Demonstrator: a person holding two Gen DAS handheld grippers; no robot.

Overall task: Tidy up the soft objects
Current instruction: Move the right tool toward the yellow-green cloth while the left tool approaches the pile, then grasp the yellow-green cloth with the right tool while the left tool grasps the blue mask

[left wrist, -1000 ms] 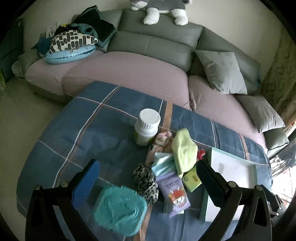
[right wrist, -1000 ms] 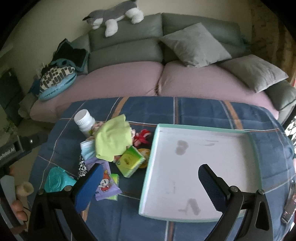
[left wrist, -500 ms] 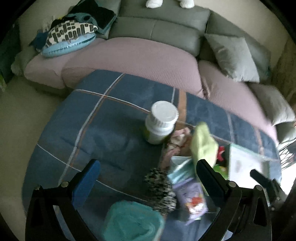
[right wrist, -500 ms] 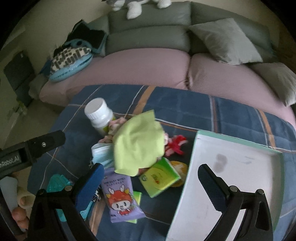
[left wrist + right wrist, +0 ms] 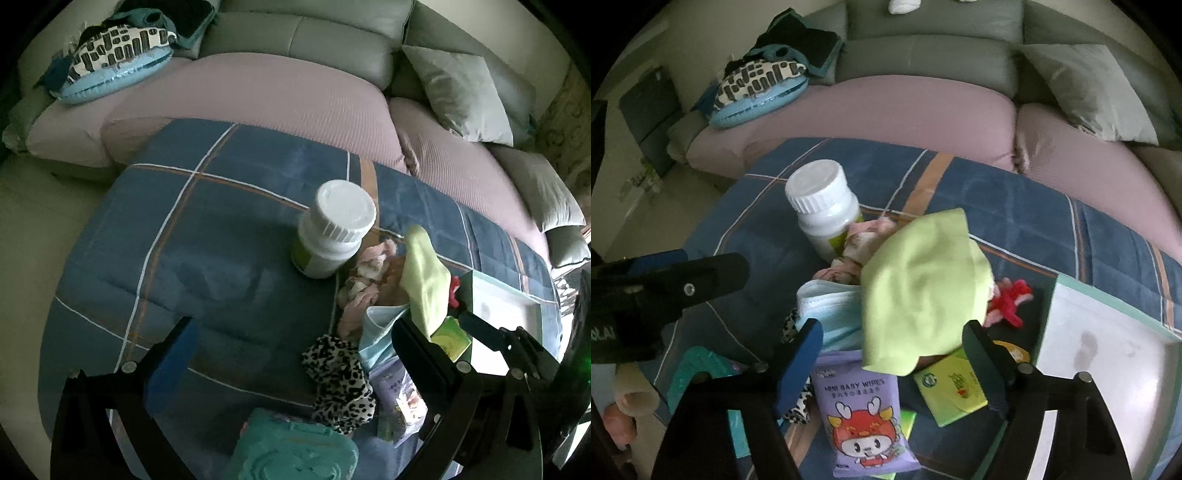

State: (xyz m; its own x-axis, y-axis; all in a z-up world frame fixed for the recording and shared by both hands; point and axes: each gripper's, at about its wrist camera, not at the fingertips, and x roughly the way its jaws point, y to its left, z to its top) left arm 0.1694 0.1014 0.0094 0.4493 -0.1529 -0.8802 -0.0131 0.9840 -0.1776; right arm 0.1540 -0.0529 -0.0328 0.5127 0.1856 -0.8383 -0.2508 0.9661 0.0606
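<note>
A pile of soft things lies on the blue plaid cover. A lime green cloth (image 5: 919, 291) (image 5: 424, 280) tops it, over a light blue face mask (image 5: 827, 314) and pink fabric (image 5: 860, 243). My right gripper (image 5: 892, 354) hangs over the cloth's lower edge and its jaws are closing. The cloth sits between the pads, which do not press on it. My left gripper (image 5: 295, 354) is open above a leopard-print scrunchie (image 5: 340, 380), holding nothing. A purple baby wipes pack (image 5: 864, 417) lies under the right gripper.
A white bottle (image 5: 332, 229) stands upright just behind the pile. A white tray (image 5: 1108, 369) with a teal rim lies to the right. A teal wipes box (image 5: 291, 450), a green tissue pack (image 5: 953, 384) and a red plush (image 5: 1012, 299) lie around. A sofa with cushions runs behind.
Both grippers have come down closer to the pile. The right one has swung left from over the tray to over the green cloth, and its jaws have narrowed.
</note>
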